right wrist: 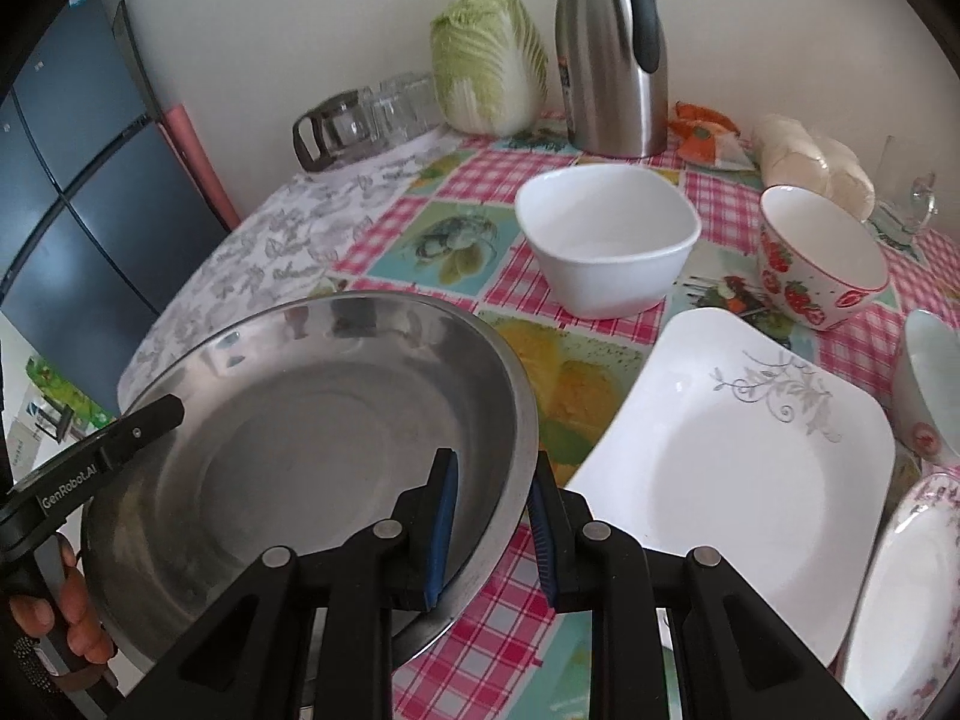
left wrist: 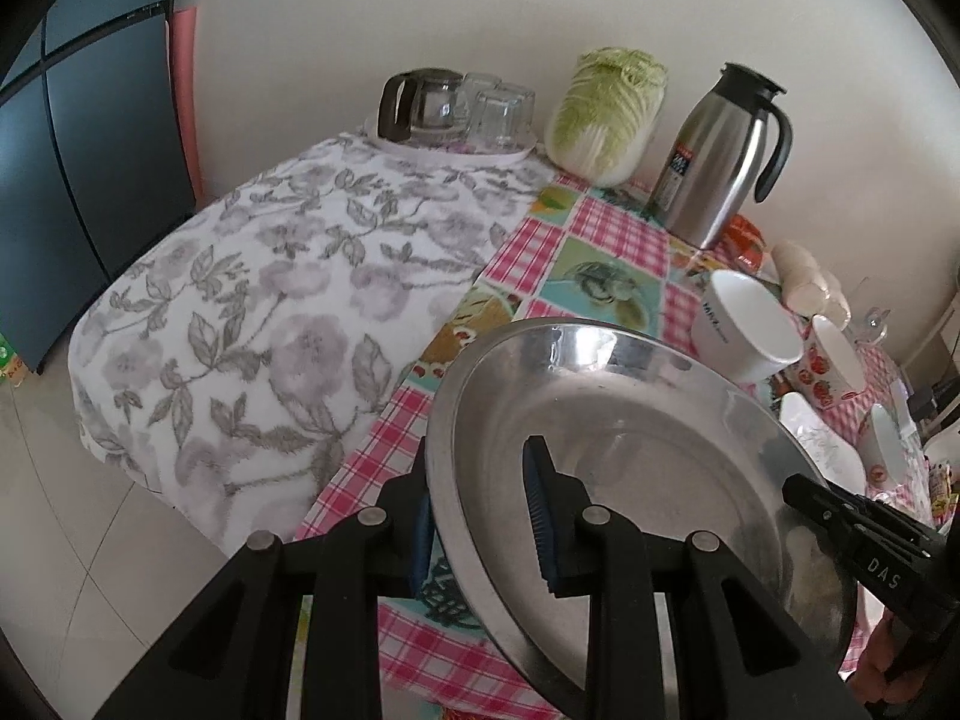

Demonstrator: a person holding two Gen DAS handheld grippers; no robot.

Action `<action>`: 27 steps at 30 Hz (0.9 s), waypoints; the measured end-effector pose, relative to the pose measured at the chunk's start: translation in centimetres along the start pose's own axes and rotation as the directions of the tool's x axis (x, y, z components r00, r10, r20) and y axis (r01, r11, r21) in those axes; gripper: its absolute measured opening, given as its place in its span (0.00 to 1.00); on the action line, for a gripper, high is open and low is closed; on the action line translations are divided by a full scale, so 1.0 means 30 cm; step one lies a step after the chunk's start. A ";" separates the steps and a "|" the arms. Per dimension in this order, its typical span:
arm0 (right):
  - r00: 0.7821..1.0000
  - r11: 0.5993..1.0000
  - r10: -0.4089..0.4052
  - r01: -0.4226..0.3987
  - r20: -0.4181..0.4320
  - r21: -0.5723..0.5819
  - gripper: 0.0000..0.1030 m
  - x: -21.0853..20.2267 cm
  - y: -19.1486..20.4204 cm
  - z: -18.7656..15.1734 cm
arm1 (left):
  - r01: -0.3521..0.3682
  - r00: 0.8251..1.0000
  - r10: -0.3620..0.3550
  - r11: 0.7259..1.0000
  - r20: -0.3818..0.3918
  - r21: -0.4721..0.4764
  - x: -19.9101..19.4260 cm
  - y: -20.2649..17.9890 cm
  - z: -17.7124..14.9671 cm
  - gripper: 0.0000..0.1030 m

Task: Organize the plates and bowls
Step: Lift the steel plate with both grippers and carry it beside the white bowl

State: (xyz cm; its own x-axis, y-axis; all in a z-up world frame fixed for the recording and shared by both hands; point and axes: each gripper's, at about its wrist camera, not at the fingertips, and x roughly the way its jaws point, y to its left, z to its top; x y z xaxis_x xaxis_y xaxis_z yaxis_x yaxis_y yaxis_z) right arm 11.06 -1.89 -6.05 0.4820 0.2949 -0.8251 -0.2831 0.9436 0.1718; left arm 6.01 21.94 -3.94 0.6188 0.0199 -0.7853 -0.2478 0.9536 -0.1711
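A steel plate (left wrist: 648, 450) is held tilted above the table's near edge, and it also shows in the right wrist view (right wrist: 312, 420). My left gripper (left wrist: 480, 519) is shut on its left rim. My right gripper (right wrist: 495, 525) straddles its right rim, one pad inside and one outside, with a small gap. A white square bowl (right wrist: 606, 240), a strawberry bowl (right wrist: 816, 264) and a white square plate (right wrist: 738, 462) with a grey flower pattern stand to the right. A pink-flowered plate (right wrist: 912, 600) and another bowl (right wrist: 924, 384) sit at the far right.
At the back stand a steel thermos jug (right wrist: 612, 54), a napa cabbage (right wrist: 489, 60), a glass coffee pot (right wrist: 336, 126) and upturned glasses (right wrist: 402, 102). A floral cloth (left wrist: 270, 300) covers the table's left part. A dark fridge (left wrist: 72, 150) stands left.
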 end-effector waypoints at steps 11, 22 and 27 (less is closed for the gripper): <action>0.989 0.999 -0.020 0.013 0.145 0.045 0.24 -0.219 -0.098 0.016 | 0.034 0.996 -0.040 0.997 0.075 0.072 -0.135 -0.179 0.056 0.28; 0.957 0.977 -0.111 0.056 0.268 0.204 0.24 -0.416 -0.374 -0.031 | 0.130 0.984 -0.150 0.974 0.095 0.186 -0.182 -0.529 0.107 0.28; 0.945 0.962 -0.146 0.066 0.292 0.267 0.24 -0.474 -0.481 -0.057 | 0.155 0.981 -0.177 0.961 0.079 0.230 -0.176 -0.650 0.097 0.28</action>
State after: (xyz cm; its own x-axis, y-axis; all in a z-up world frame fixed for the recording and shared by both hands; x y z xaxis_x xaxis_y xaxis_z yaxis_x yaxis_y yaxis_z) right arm 6.88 -19.97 2.27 0.7387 0.1854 -0.6480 -0.0194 0.9669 0.2546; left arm 9.74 4.11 5.27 0.7101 -0.1253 -0.6928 0.0287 0.9884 -0.1493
